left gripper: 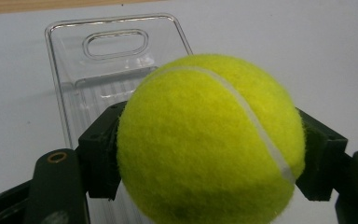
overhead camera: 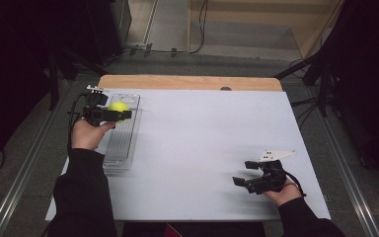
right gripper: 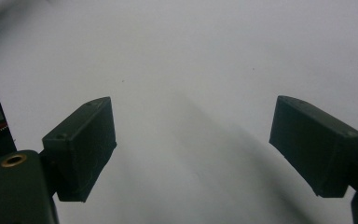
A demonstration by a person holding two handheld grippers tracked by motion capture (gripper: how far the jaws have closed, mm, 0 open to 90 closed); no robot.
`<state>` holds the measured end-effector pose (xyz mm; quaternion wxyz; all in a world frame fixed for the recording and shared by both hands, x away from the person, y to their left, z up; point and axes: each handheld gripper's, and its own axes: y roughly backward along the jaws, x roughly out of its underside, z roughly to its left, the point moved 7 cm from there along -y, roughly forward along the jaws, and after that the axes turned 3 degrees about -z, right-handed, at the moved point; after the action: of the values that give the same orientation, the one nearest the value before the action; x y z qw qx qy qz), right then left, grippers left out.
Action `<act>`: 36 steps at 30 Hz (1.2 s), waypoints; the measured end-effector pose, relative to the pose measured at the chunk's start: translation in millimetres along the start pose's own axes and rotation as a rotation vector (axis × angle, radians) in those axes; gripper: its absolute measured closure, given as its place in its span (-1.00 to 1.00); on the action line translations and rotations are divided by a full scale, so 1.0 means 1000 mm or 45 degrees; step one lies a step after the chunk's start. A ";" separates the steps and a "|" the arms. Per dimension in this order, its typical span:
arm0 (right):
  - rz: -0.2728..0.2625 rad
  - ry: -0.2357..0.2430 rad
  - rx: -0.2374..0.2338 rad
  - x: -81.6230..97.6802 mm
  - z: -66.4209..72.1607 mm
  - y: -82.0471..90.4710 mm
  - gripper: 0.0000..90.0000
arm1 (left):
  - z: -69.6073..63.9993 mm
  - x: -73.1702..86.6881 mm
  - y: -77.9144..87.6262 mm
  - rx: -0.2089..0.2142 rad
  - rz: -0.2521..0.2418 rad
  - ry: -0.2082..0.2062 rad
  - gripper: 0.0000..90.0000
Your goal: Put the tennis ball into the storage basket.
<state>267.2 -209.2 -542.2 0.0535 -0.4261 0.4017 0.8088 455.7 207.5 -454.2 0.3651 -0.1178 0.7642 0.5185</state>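
A yellow-green tennis ball (overhead camera: 118, 107) (left gripper: 209, 144) is clamped between the two black jaws of my left gripper (overhead camera: 113, 112) (left gripper: 209, 154), held above the far end of a clear plastic tray (overhead camera: 123, 143) (left gripper: 74, 74) at the table's left. The tray is long and ribbed with a handle slot at its far end, and nothing lies in it. My right gripper (overhead camera: 244, 174) (right gripper: 193, 147) hovers low over the white table near the front right, jaws wide apart with nothing between them.
The white tabletop (overhead camera: 202, 138) has a wooden strip (overhead camera: 187, 82) along its far edge. Dark equipment and cables stand on the floor beyond and to both sides of the table.
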 end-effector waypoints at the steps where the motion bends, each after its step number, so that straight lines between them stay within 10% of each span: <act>1: 0.000 0.000 -0.001 0.000 0.000 0.000 -0.72 | 0.000 0.001 -0.001 0.001 0.001 0.005 -0.42; 36: -0.001 0.004 -0.003 0.000 0.000 0.000 -0.72 | 0.012 0.017 -0.022 -0.024 0.068 0.060 -0.44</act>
<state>267.2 -208.7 -542.3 0.0526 -0.4277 0.4006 0.8086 461.6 211.8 -483.8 0.3318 -0.1129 0.7705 0.5325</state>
